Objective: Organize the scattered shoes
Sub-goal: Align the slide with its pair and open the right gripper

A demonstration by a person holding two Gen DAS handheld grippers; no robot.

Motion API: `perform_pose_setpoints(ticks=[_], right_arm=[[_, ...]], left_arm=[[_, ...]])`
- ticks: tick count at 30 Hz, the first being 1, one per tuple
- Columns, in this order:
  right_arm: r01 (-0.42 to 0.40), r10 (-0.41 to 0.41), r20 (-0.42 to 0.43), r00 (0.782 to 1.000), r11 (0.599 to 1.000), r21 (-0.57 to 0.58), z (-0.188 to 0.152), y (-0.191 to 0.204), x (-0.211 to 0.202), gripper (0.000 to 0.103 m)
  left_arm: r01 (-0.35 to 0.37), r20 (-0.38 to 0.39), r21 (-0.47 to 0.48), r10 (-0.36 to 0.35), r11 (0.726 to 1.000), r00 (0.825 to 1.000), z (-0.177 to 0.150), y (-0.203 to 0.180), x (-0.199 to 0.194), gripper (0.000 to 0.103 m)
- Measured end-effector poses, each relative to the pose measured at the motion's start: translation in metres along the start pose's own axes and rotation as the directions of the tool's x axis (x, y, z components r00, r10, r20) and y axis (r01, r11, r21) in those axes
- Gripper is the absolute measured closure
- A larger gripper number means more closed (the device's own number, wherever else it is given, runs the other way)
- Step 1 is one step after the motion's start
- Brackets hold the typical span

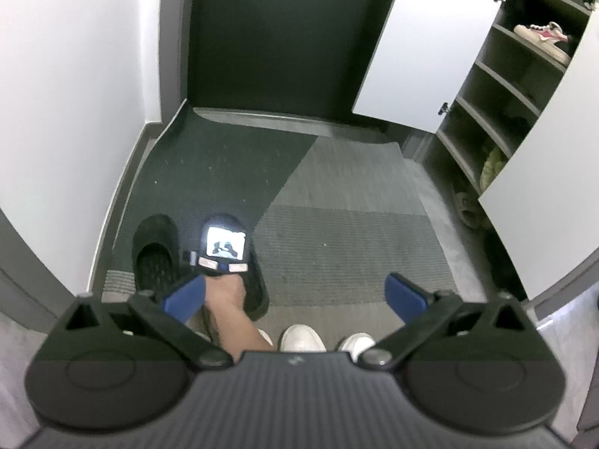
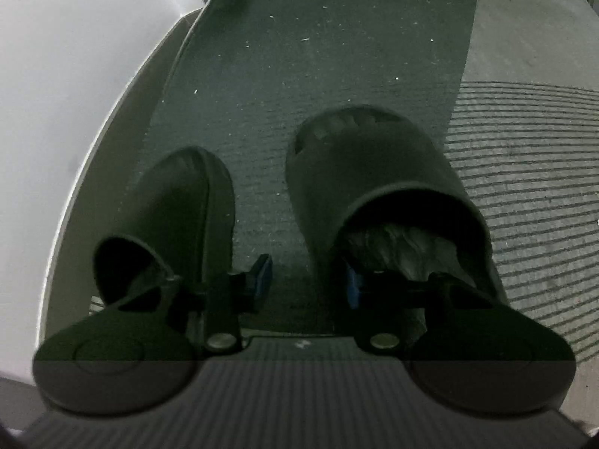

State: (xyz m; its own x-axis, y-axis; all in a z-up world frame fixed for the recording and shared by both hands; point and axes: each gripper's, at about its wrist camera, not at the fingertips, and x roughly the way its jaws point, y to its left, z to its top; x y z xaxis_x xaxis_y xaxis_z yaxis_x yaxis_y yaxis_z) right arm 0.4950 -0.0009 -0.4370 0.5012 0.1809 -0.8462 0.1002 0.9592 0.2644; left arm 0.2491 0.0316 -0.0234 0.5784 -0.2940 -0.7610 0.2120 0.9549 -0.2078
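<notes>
A: Left wrist view. What is the left gripper (image 1: 295,292) doing?

B: It is hovering high over the striped mat (image 1: 355,232), its blue fingers (image 1: 406,293) spread wide and gripping nothing. Below, the person's hand (image 1: 224,292) is holding the right gripper over two black slippers (image 1: 155,250) lying side by side on the dark mat (image 1: 224,164). A pink-and-white sneaker (image 1: 544,37) is sitting on a shelf of the open shoe cabinet (image 1: 486,127).

A: Right wrist view. And the right gripper (image 2: 309,280)?

B: It is pointing down between the left slipper (image 2: 179,205) and the right slipper (image 2: 374,172). Its fingers are standing partly apart, with bare mat between them, clasping neither slipper.
</notes>
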Motion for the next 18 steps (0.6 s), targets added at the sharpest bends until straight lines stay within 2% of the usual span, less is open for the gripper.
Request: perform_pose_setpoints(ticks=[4, 7, 12, 13, 15, 18], right_arm=[[-0.068, 0.062, 0.054, 0.997, 0.991, 0.112, -0.005, -0.017, -0.016, 0.08], [-0.145, 0.121, 0.132, 0.984, 0.971, 0.188, -0.004, -0.031, -0.038, 0.081], [-0.189, 0.153, 0.159, 0.975, 0.951, 0.245, 0.0, -0.037, -0.062, 0.077], [-0.192, 0.162, 0.146, 0.976, 0.957, 0.218, 0.0, -0.036, -0.065, 0.075], [-0.156, 0.147, 0.111, 0.983, 0.985, 0.077, -0.002, -0.031, -0.068, 0.072], [-0.086, 0.096, 0.078, 0.992, 0.988, -0.125, -0.012, -0.022, -0.069, 0.056]], left_arm=[[0.008, 0.017, 0.011, -0.008, 1.0, 1.0, -0.003, -0.002, -0.008, 0.0], [0.014, 0.037, 0.023, -0.015, 1.0, 0.999, -0.006, -0.007, -0.015, 0.0], [0.035, 0.047, 0.047, -0.037, 0.998, 0.998, -0.01, -0.019, -0.023, 0.0], [0.047, 0.052, 0.047, -0.049, 0.998, 0.997, -0.011, -0.022, -0.027, 0.0], [0.061, 0.069, 0.055, -0.064, 0.997, 0.996, -0.012, -0.025, -0.035, 0.0], [0.073, 0.092, 0.062, -0.079, 0.995, 0.993, -0.013, -0.027, -0.046, 0.0]])
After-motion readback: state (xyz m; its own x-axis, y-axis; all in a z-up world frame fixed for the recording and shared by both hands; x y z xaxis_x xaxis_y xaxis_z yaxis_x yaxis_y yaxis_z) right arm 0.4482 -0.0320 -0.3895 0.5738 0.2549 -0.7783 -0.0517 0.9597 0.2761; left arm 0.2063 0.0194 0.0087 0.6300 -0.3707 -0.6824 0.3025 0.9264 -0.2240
